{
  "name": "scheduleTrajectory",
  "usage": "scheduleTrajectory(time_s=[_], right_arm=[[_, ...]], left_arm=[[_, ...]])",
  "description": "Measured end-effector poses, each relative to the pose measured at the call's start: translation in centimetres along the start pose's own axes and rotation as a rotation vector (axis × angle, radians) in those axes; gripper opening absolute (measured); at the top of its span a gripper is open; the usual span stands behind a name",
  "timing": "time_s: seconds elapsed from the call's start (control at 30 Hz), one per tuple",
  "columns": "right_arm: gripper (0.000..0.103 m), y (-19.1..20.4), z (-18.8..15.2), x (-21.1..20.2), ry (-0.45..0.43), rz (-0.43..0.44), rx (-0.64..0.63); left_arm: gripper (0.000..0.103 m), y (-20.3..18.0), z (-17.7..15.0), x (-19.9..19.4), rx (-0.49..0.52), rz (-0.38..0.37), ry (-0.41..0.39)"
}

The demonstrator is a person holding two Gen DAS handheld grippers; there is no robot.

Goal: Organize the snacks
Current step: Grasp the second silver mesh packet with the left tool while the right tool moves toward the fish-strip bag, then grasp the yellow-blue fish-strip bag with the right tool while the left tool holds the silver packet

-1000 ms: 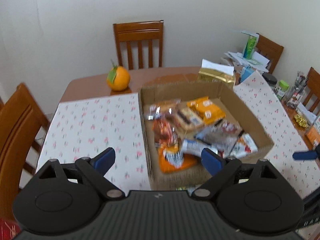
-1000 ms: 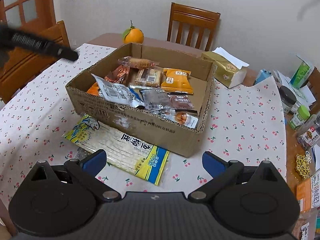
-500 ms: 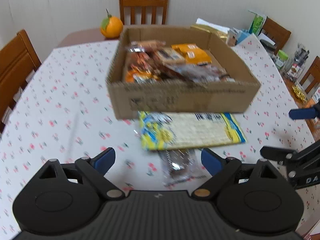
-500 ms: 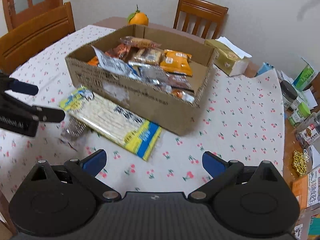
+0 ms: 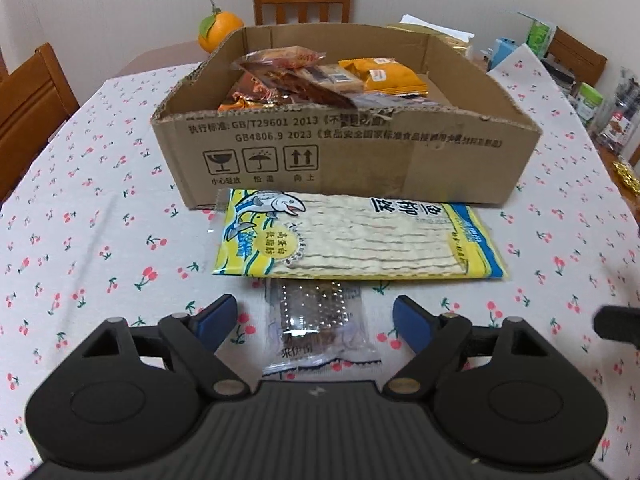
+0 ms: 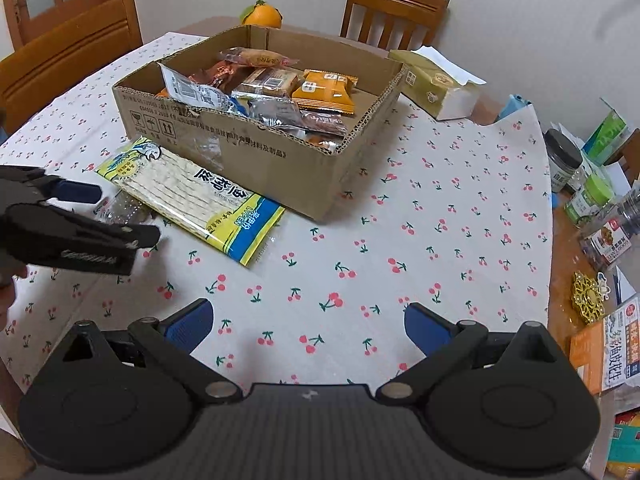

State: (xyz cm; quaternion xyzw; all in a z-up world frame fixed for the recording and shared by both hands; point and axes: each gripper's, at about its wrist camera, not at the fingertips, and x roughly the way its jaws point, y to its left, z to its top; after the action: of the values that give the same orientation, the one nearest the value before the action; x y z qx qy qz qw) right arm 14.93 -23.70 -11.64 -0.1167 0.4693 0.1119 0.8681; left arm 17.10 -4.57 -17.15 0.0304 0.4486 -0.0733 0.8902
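A cardboard box (image 5: 348,160) (image 6: 280,160) holding several snack packets stands on the cherry-print tablecloth. In front of it lies a flat yellow-and-blue fish snack pack (image 5: 360,240) (image 6: 192,196). A small clear packet (image 5: 320,328) (image 6: 120,208) with dark contents lies partly under that pack's near edge. My left gripper (image 5: 314,320) (image 6: 116,212) is low over the cloth, its jaws closing with the clear packet between them, pads apart from it. My right gripper (image 6: 308,322) hovers open over bare cloth to the right, with nothing between its fingers.
An orange (image 5: 218,32) sits behind the box and a tissue box (image 6: 436,84) to its right. Jars (image 6: 564,160) and cartons crowd the table's right edge. Wooden chairs (image 6: 392,12) stand around the table.
My left gripper came down from above the box to the cloth in front of it, and its jaws narrowed around the clear packet. The right gripper drifted a little over the cloth.
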Motion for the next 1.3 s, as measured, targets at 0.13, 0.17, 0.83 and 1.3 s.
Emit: scheduleTrajectory(time_s=[0.13, 0.17, 0.83, 1.3], right_arm=[[0.103, -0.1, -0.2, -0.3, -0.003, 0.0, -0.009], [0.103, -0.1, -0.2, -0.4, -0.005, -0.001, -0.01], [0.103, 5.5, 2.8, 3.4, 0.009, 0.137, -0.076], [0.103, 9.7, 7.0, 8.0, -0.008, 0.257, -0.275]], left_arm=[[0.063, -0.1, 0.0, 0.0, 0.009, 0.008, -0.029], [0.058, 0.0, 0.1, -0.1, 0.013, 0.005, -0.035], [0.047, 8.3, -2.9, -3.5, -0.067, 0.096, 0.019], [0.075, 11.2, -2.2, -3.2, -0.092, 0.09, 0.008]])
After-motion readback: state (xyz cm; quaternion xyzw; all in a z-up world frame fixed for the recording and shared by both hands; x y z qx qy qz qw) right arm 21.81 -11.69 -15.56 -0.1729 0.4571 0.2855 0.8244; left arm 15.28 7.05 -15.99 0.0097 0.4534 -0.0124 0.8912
